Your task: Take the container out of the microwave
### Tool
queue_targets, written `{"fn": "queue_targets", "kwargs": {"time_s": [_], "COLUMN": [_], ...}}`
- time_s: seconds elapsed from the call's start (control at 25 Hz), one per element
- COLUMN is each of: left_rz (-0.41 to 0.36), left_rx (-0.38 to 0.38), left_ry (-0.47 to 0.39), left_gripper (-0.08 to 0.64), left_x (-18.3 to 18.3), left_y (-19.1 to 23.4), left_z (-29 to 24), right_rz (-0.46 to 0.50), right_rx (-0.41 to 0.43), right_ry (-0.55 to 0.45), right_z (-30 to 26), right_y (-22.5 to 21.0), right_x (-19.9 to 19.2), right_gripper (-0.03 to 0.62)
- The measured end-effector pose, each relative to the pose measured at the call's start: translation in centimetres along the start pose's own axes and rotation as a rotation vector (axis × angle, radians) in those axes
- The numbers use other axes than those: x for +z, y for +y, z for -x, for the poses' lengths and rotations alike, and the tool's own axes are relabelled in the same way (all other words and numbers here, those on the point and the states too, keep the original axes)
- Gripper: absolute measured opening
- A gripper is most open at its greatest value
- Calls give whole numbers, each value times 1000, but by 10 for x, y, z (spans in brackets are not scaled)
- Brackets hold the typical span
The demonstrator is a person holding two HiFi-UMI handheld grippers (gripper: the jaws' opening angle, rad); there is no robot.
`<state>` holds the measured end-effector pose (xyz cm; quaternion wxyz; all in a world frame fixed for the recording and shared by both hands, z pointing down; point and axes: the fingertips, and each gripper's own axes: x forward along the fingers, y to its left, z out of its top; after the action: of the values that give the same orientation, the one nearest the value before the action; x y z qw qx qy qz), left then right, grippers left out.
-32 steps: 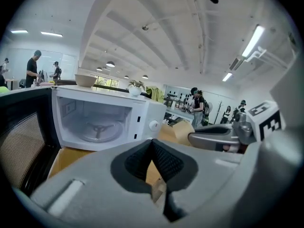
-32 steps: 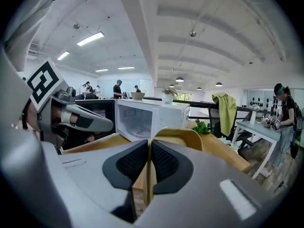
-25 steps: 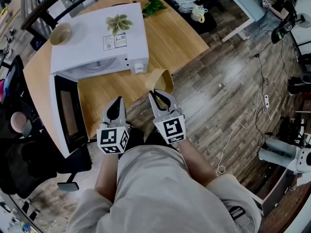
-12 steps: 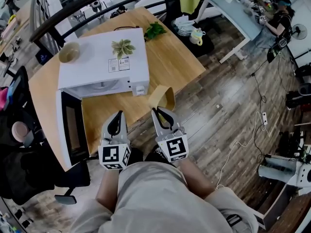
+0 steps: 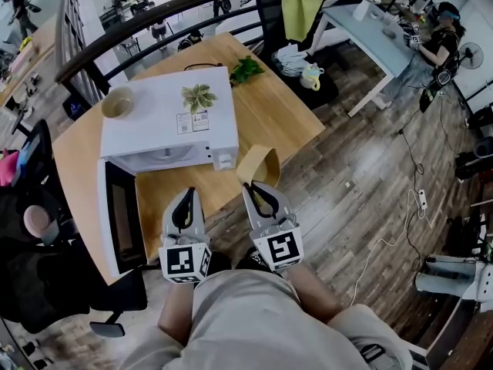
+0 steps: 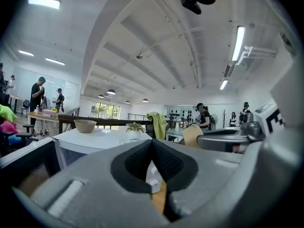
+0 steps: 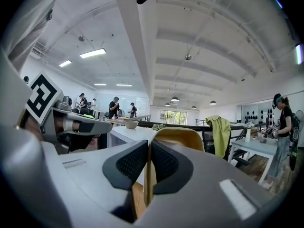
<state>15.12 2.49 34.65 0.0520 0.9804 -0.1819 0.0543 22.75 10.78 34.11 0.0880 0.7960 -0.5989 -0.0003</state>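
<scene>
Right gripper (image 5: 256, 186) first: its jaws are clenched on the rim of the tan container (image 5: 259, 164), and in the right gripper view the thin wall of that container (image 7: 175, 136) is pinched flat between the two dark pads (image 7: 133, 161), its rounded edge arching just beyond the right gripper (image 7: 148, 145). Beside it on the left, the left gripper (image 5: 186, 194) is closed on nothing; in its own view the left gripper (image 6: 152, 143) has its tips pressed together, with only a sliver of tabletop showing below them. Both are held side by side, close in front of the person, pointing at the table. The container is outside the microwave (image 5: 171, 120), over the near edge of the wooden table (image 5: 271, 118), just off the oven's near right corner; whether it touches the tabletop I can't tell. The microwave door (image 5: 117, 216) hangs wide open on the left, swung out toward us. On the oven's white top a small bowl (image 5: 118, 102) sits at the far left corner and a little leafy plant (image 5: 198, 96) sits more to the right. Farther off, a green cloth (image 5: 300, 0) hangs over the railing.
</scene>
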Motion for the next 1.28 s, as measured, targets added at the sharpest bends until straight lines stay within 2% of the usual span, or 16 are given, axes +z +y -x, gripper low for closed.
{"fn": "queue_targets", "kwargs": {"time_s": [0.32,1.28], "left_rz": [-1,10], "left_rx": [5,4], "left_ry": [-30,-39], "left_gripper": [3,3], "left_x": [11,16], "left_y": [-1,1], "left_z": [9,19], "right_rz": [14,8], "right_rx": [5,7], "right_ry": [-49,-51], "right_z": [5,6], "right_y": [6,9], "right_x": [25,27], "right_gripper": [37,37]}}
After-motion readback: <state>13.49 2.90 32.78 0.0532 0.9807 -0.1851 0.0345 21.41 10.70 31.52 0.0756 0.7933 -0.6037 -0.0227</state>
